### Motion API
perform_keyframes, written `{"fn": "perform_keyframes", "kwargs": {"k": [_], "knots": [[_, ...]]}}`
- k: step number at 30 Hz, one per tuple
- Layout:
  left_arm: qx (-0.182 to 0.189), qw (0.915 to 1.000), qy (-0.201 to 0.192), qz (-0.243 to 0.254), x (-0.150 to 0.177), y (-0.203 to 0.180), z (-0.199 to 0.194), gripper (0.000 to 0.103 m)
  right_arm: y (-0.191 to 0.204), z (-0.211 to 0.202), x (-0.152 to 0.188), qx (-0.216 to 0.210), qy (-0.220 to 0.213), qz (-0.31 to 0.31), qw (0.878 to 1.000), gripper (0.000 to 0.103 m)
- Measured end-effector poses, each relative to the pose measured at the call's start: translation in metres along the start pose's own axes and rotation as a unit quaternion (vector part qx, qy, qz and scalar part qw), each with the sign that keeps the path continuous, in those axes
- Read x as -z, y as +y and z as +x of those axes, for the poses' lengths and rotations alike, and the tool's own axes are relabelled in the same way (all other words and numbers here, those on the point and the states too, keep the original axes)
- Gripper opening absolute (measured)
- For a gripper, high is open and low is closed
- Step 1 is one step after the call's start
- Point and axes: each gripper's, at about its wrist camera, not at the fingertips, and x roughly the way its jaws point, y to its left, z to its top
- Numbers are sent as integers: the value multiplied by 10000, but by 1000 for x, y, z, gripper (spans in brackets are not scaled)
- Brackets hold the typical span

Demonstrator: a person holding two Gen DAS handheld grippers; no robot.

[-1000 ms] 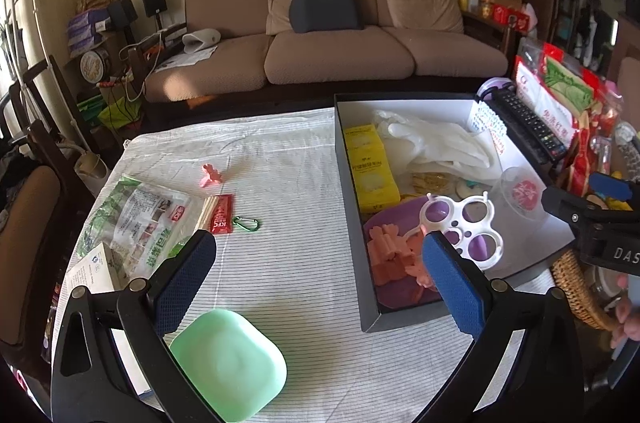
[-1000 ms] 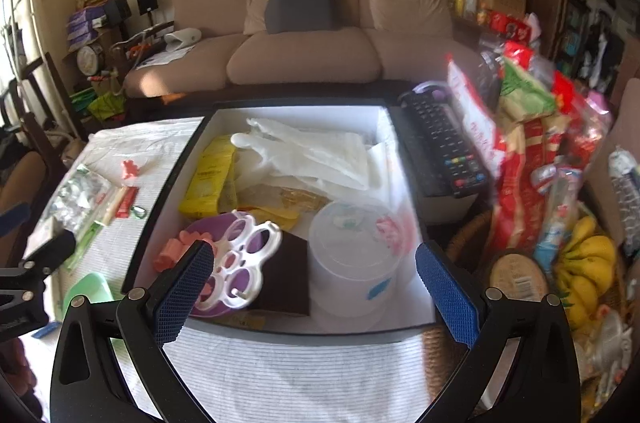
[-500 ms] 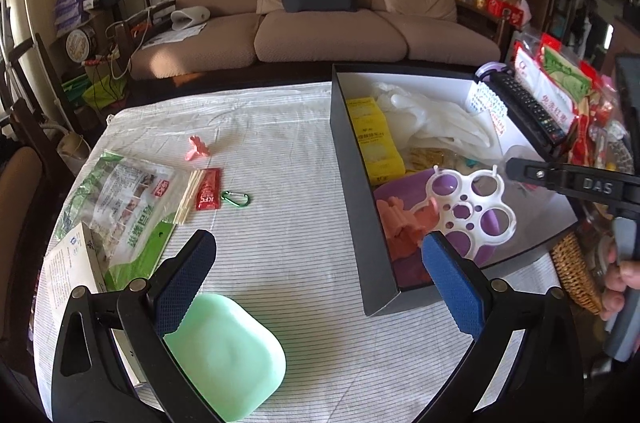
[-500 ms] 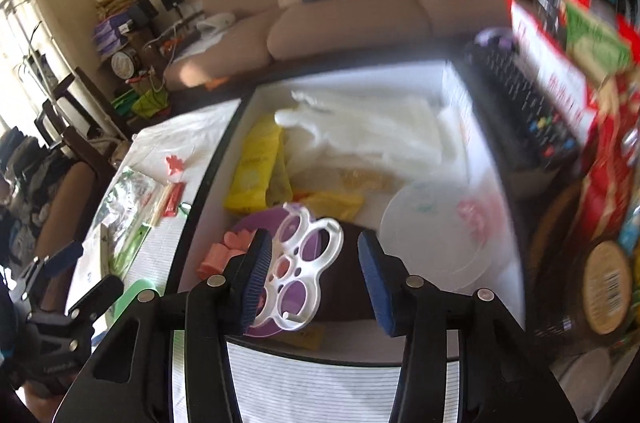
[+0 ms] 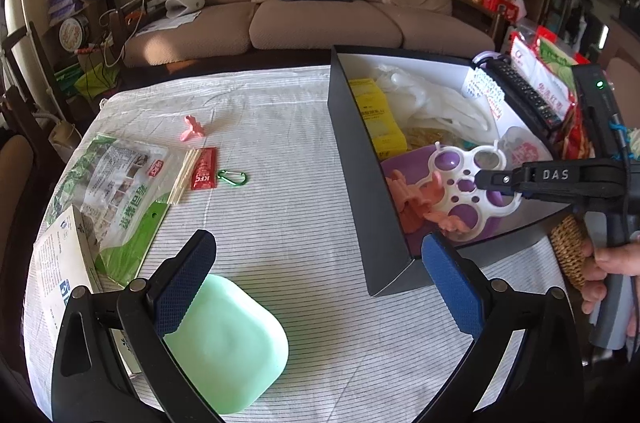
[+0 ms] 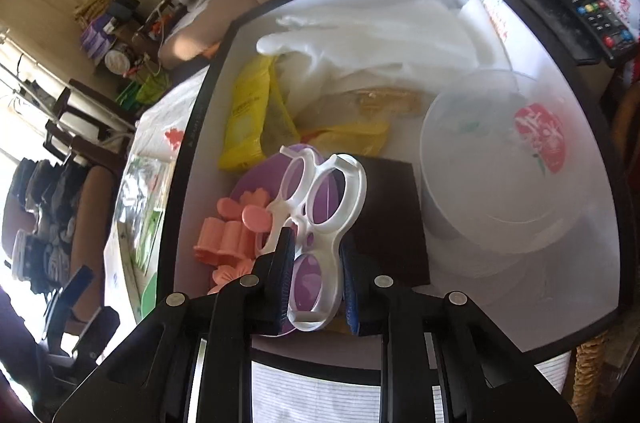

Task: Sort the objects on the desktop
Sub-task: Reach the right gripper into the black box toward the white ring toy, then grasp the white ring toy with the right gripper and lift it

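Your right gripper (image 6: pixel 316 269) is clamped on the white plastic ring tray (image 6: pixel 320 219), a flat piece pierced with large and small round holes, inside the black box (image 5: pixel 360 159) over a purple plate (image 6: pixel 256 183), while your left gripper (image 5: pixel 320 283) hangs wide apart above the striped tablecloth (image 5: pixel 280 215).

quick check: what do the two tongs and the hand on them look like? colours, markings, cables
Both tongs, left and right, are matte black frames with silver rivets and blue textured pads. From the left wrist camera, the right one carries white "DAS" lettering, a grey handle, a green LED and a teal cable. The bare hand shows no sleeve.
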Motion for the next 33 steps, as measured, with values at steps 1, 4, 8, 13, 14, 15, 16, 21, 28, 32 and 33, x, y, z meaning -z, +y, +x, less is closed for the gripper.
{"fn": "perform_keyframes", "kwargs": {"k": [1, 4, 8, 13, 14, 15, 16, 21, 28, 32, 33], "knots": [[-6, 10000, 10, -18, 1, 2, 0, 103, 2, -3, 0, 3, -49, -44, 10000, 20], [-3, 9999, 47, -127, 2, 9, 1, 103, 4, -15, -2, -55, -285, -21, 9996, 13], [74, 9995, 72, -303, 2, 15, -2, 103, 10, -32, -10, -375, -569, 218, 9974, 7], [88, 9996, 3, -287, -1, 14, -11, 103, 18, -49, -21, -872, -787, 519, 9917, 6], [94, 9996, -10, -285, -1, 14, -12, 103, 21, -52, -24, -931, -817, 540, 9908, 6], [100, 9995, -23, -287, -2, 14, -14, 103, 24, -55, -28, -979, -840, 554, 9901, 6], [112, 9995, -38, -290, -3, 14, -16, 103, 27, -58, -30, -1042, -869, 568, 9891, 6], [123, 9995, -80, -277, -3, 16, -24, 103, 42, -60, -34, -281, -797, 123, 9963, 11], [143, 9995, -28, -273, 0, 20, -20, 103, 37, -20, -22, 650, -397, -462, 9960, 66], [171, 9994, 44, -289, 5, 21, -15, 103, 32, 7, -23, 827, -189, -472, 9953, 65], [170, 9994, 54, -283, 6, 21, -14, 103, 30, 12, -24, 840, -175, -465, 9952, 63]]}}
